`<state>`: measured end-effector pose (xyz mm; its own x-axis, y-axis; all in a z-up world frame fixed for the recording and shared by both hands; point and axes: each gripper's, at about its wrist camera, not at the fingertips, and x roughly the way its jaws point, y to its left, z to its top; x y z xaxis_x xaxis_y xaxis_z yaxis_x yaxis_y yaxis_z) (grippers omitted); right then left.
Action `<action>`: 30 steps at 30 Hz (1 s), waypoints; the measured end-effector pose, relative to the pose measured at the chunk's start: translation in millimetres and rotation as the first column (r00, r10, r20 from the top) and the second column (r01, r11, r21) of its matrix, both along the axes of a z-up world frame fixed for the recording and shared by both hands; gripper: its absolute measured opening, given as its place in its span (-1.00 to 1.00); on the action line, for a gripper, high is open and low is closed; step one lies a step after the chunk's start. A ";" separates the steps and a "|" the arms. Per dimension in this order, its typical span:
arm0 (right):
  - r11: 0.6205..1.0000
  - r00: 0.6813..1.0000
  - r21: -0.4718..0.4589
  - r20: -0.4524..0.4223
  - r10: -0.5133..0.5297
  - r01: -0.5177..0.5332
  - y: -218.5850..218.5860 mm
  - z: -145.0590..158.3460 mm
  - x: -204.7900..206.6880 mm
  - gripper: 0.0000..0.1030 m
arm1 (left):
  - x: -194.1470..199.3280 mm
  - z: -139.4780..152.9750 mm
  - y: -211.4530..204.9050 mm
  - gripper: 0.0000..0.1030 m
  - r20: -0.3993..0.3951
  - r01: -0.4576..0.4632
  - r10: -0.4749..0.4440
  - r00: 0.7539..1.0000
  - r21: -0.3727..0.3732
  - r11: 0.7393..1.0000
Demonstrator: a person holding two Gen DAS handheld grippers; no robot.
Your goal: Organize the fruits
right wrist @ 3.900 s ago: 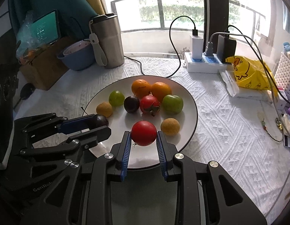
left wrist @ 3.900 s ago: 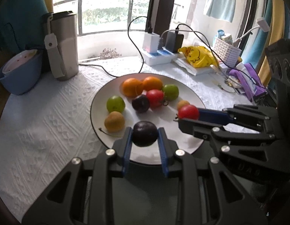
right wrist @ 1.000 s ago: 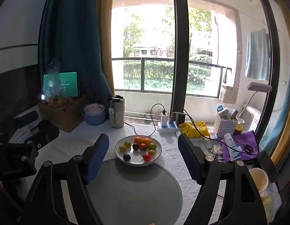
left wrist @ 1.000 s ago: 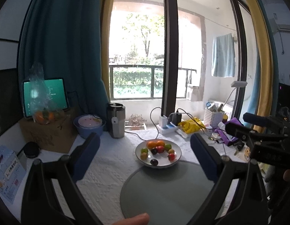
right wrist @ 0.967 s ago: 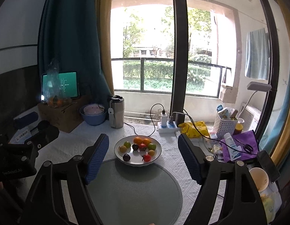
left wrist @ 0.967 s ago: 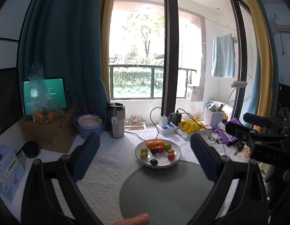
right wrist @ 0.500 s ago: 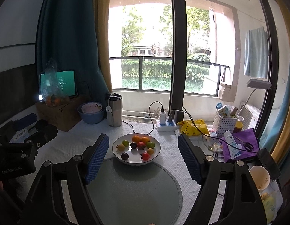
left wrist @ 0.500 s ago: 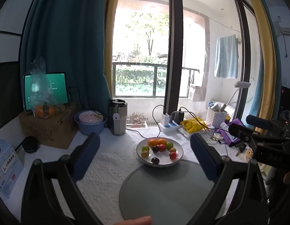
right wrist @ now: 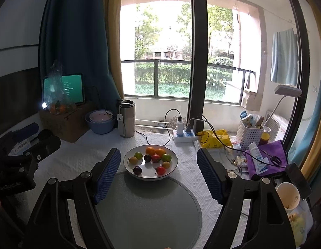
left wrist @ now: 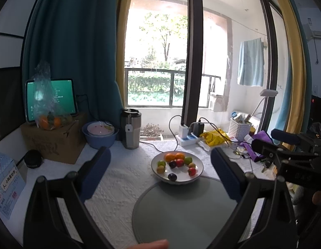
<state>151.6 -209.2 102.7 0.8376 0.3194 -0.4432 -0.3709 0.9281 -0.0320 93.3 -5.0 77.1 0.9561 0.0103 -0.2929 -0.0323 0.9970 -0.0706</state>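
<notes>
Sitting on a white plate (right wrist: 127,167) at the middle of the table, the fruits are nine in all: two oranges (right wrist: 155,151) at the far rim, a green fruit on either side of them, a red tomato (right wrist: 156,158) and a dark plum in the middle, two small yellow fruits, and nearer the front a second dark plum (right wrist: 137,169) and a second red tomato (right wrist: 160,170). The plate rests on a white tablecloth (right wrist: 77,157), its near rim overlapping the far edge of a round grey mat (right wrist: 148,207). Both grippers are held back from it and raised, looking down across the mat, so the plate lies straight ahead and below each pair of jaws. The right gripper (right wrist: 158,176) has its jaws spread wide with nothing between them, and the plate shows centred in the gap. The left gripper (left wrist: 160,176) is likewise wide apart and empty, with the plate a little right of centre in its view. Neither hand looks clearly nearer; the front plum lies toward the left gripper's side and the front tomato toward the right's. Being round, the fruits offer no long axis to line up on. Behind the plate stand a steel tumbler (right wrist: 126,120), a blue bowl (right wrist: 100,124) and a power strip (right wrist: 184,138).
</notes>
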 end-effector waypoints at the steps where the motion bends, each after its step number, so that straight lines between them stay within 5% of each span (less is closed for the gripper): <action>1: 1.000 1.000 -0.001 0.000 -0.001 0.001 -0.1 -0.3 0.5 0.53 | 0.1 -0.4 0.1 0.90 -0.001 0.000 0.000 1.000 0.000 1.000; 30: 1.000 1.000 -0.004 -0.011 -0.007 0.007 -3.5 -4.4 5.6 0.53 | -0.5 -2.1 -1.1 0.90 -0.001 0.006 -0.006 1.000 -0.002 1.000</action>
<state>157.2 -212.8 98.3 0.8349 0.3115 -0.4538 -0.3644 0.9307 -0.0315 92.8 -6.1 74.9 0.9560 0.0044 -0.2935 -0.0267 0.9970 -0.0722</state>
